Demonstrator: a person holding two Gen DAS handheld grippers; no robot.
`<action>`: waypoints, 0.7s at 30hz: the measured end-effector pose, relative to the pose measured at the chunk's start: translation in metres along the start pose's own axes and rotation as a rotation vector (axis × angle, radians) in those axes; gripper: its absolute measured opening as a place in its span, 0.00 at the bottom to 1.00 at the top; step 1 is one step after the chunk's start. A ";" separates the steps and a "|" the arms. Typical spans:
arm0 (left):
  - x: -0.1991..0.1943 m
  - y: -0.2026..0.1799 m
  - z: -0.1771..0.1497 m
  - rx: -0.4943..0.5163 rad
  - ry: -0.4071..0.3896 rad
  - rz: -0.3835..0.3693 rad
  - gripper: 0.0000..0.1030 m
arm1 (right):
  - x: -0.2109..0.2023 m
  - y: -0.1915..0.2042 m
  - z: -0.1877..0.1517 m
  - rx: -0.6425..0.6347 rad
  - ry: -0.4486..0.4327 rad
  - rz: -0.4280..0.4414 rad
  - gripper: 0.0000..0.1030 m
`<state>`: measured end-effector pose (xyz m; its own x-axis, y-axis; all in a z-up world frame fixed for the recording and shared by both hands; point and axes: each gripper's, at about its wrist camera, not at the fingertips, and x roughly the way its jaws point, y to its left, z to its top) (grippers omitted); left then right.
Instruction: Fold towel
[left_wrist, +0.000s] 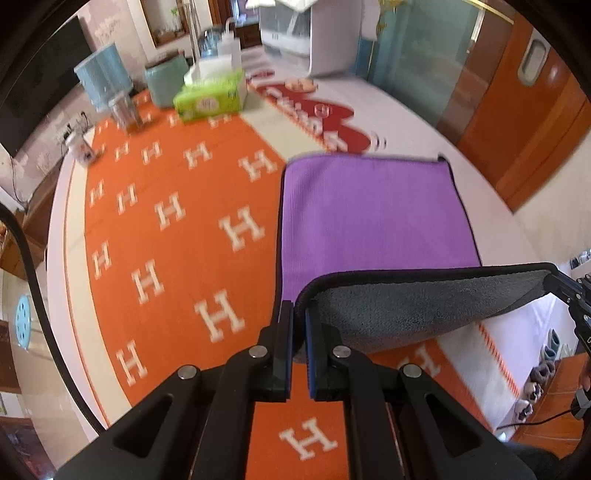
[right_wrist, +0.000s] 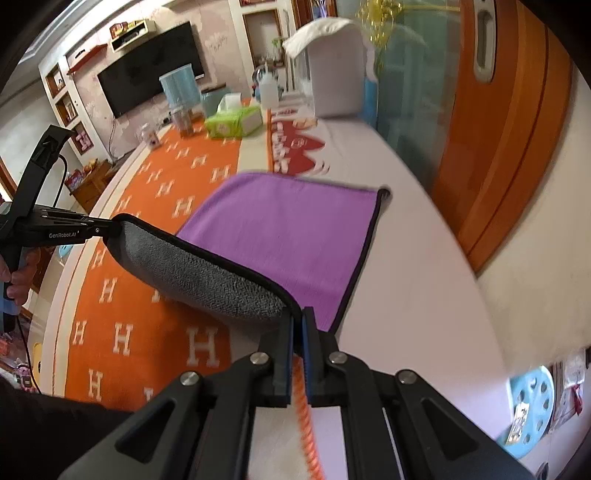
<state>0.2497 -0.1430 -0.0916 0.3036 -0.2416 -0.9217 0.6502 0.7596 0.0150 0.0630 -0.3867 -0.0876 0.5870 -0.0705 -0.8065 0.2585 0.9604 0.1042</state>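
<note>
- The towel (left_wrist: 373, 214), purple with a grey underside, lies near the table's (right_wrist: 424, 295) right edge, its near edge lifted.
- Left gripper (left_wrist: 299, 328) and right gripper (right_wrist: 297, 325) each pinch a near corner.
- Risk: uneven travel would skew the fold; a corner might slip.
- Tissue box (left_wrist: 210, 98) at the far edge holds tissues.

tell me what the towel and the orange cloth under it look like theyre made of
Towel: looks like microfiber, soft and matte. The purple face is smooth and fine; the lifted grey underside is fuzzy pile, and the edge has black stitched binding.

Orange cloth: seems a flat woven or printed fabric with white H shapes, low sheen. The blur leaves the weave unclear.
</note>
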 end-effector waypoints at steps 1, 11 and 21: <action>-0.002 -0.001 0.007 -0.001 -0.017 0.001 0.04 | 0.000 -0.002 0.005 -0.001 -0.012 -0.004 0.04; 0.007 0.002 0.048 -0.053 -0.167 -0.006 0.04 | 0.009 -0.020 0.055 -0.021 -0.131 -0.070 0.04; 0.037 0.010 0.080 -0.138 -0.320 0.021 0.04 | 0.045 -0.023 0.080 -0.096 -0.255 -0.185 0.04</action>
<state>0.3234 -0.1924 -0.0949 0.5331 -0.3851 -0.7533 0.5478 0.8357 -0.0395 0.1450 -0.4336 -0.0795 0.7134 -0.2998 -0.6334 0.3126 0.9451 -0.0953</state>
